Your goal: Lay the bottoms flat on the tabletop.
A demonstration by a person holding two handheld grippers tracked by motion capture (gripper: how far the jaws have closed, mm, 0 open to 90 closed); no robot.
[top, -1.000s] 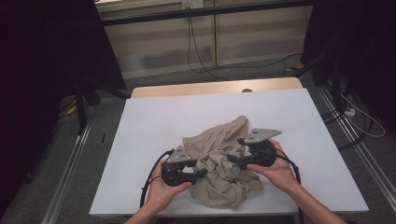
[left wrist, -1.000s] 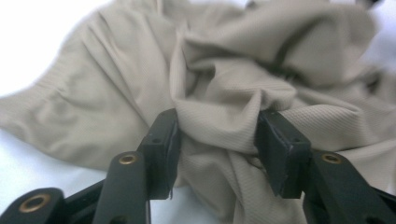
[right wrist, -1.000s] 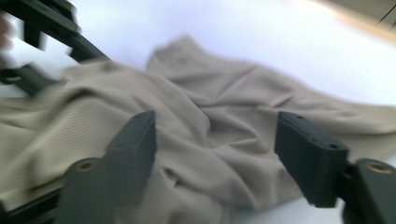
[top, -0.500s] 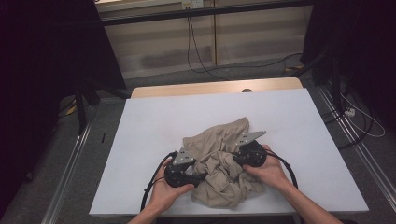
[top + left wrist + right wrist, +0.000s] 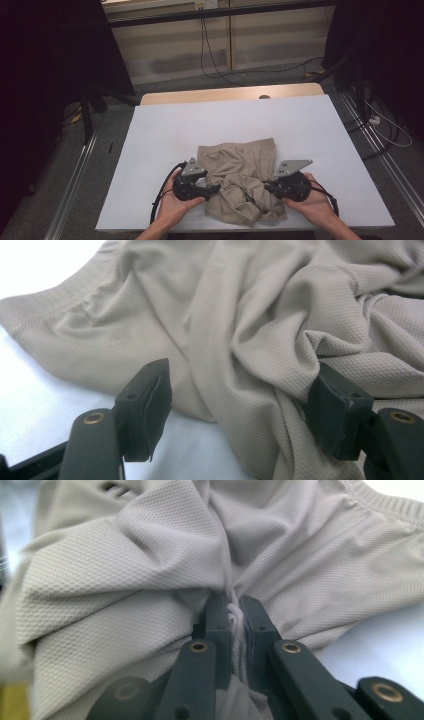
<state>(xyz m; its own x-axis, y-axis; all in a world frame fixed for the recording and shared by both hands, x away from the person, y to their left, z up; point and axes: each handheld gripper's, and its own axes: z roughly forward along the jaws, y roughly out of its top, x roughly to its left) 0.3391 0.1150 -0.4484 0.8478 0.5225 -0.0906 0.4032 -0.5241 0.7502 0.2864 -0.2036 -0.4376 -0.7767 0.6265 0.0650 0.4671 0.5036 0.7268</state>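
The beige garment (image 5: 242,187) sits crumpled near the front of the white bench (image 5: 160,130), right tongs (image 5: 234,625) clamped on a fold, left tongs (image 5: 240,405) wide open around the cloth gripping nothing, so spreading's barely begun.

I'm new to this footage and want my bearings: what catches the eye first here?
A crumpled beige garment lies heaped at the near middle of the white table. The right hand-held gripper is shut on a pinch of its fabric, while the left hand-held gripper sits open at the cloth's other side, its jaws spread around a fold.
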